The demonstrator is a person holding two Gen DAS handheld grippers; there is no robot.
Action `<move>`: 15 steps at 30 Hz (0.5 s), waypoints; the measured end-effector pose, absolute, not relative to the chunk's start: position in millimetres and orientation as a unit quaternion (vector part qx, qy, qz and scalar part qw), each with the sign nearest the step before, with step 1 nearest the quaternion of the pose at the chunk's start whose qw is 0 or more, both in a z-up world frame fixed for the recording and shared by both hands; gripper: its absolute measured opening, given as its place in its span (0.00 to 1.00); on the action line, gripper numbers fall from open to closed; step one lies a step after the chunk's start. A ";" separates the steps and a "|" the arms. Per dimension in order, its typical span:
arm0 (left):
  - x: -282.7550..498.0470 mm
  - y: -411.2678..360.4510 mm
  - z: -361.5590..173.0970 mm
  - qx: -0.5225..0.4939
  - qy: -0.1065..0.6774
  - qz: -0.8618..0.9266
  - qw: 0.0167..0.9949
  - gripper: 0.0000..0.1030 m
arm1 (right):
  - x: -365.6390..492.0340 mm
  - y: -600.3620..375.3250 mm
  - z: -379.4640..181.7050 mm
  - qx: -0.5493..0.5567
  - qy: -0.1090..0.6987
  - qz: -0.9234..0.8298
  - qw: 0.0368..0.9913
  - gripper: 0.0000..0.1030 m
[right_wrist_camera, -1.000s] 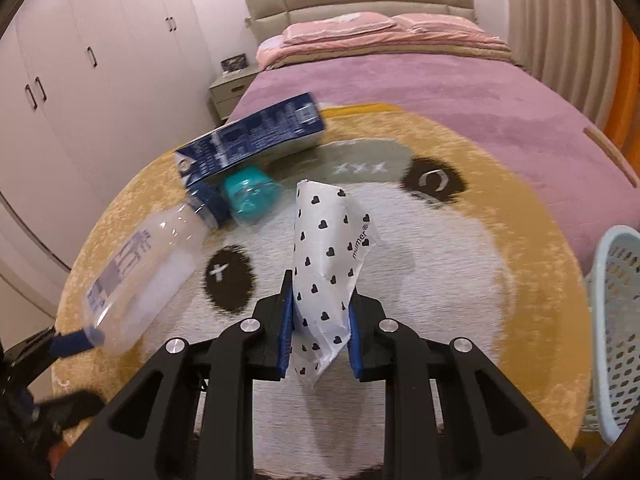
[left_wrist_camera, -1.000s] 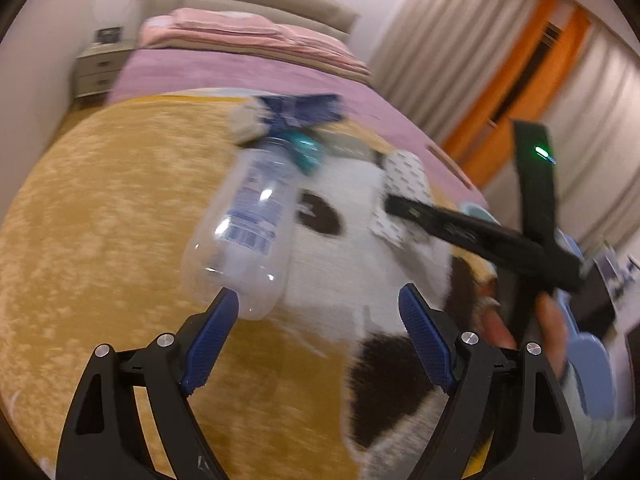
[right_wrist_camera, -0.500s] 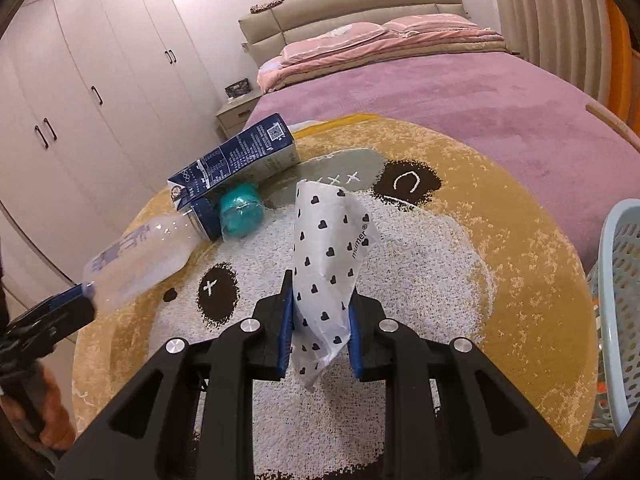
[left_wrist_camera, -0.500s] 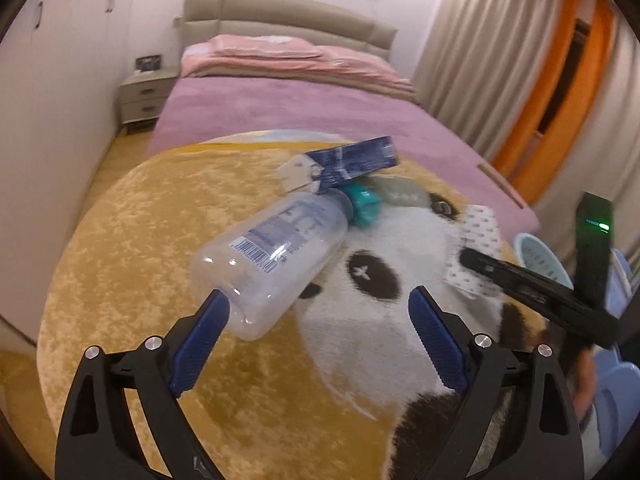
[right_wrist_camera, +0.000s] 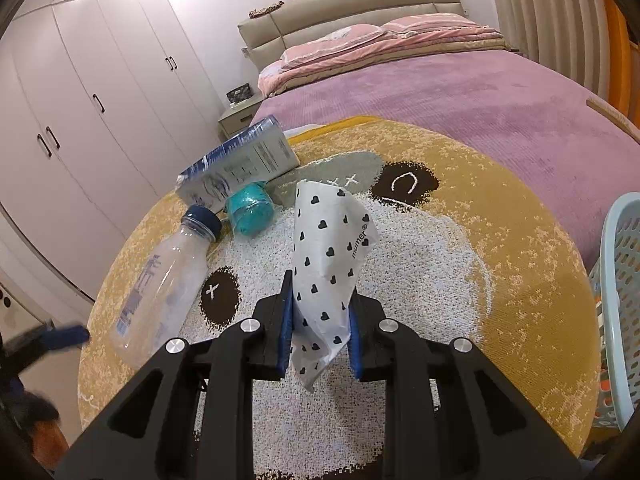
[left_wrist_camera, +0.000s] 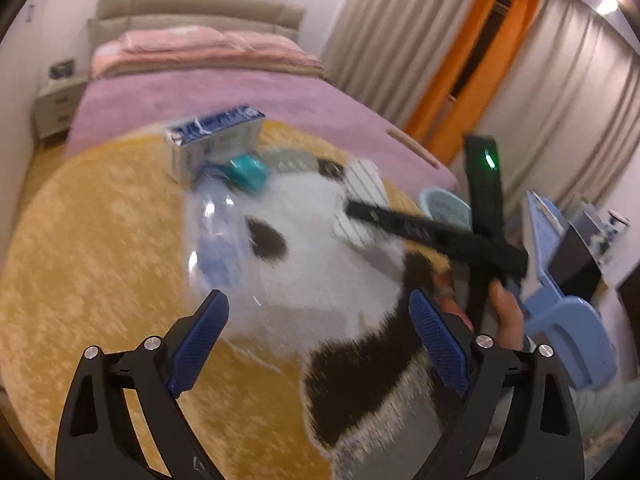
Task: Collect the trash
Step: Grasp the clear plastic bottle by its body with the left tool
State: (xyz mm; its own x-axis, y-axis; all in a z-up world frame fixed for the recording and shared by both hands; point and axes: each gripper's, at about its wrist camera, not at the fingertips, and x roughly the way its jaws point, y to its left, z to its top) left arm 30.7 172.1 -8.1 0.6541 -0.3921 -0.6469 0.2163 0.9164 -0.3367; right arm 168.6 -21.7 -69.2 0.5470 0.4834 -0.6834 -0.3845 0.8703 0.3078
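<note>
- Right gripper (right_wrist_camera: 318, 330) is clamped on the white heart-print wrapper (right_wrist_camera: 326, 264), pinching its lower part. Most of the wrapper sticks up and forward past the fingertips, and a short tail hangs below them.
- Left gripper (left_wrist_camera: 320, 332) is spread wide with nothing between the blue pads. The clear plastic bottle (left_wrist_camera: 218, 236) lies on the round rug (left_wrist_camera: 92, 240) just ahead of my left finger, off-centre and badly blurred in this view.
- From the right wrist view the bottle lies on its side with its blue cap pointing away. Beyond it are the teal cup (right_wrist_camera: 250, 212) and, touching that, the blue-and-white carton (right_wrist_camera: 240, 164).
- The pale blue basket (right_wrist_camera: 616, 320) sits at the rug's edge, far to the right of my right gripper. I judge that's where the wrapper goes.
- Risks as I see them: the wrapper is thin and slick, so a quick swing could slip it out of the pinch and drop it short of the basket.
- Closing the left jaws now could catch only the bottle's round base. It would squirt away or roll into the cup and carton.
- The left view is smeared, so I can't trust my alignment on the bottle.
</note>
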 end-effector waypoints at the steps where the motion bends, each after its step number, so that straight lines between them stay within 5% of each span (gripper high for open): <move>1: 34.0 174.9 -7.9 -0.118 0.380 -0.155 0.904 0.87 | 168.1 -21.9 -68.9 0.060 0.406 0.247 0.878 0.19; 11: 103.6 189.8 -50.5 -0.132 0.447 -0.012 0.885 0.85 | 163.8 -22.9 -66.1 0.058 0.400 0.247 0.881 0.19; 15: 116.5 176.5 -56.1 -0.110 0.465 0.006 0.879 0.72 | 161.6 -27.5 -62.5 0.067 0.392 0.252 0.882 0.19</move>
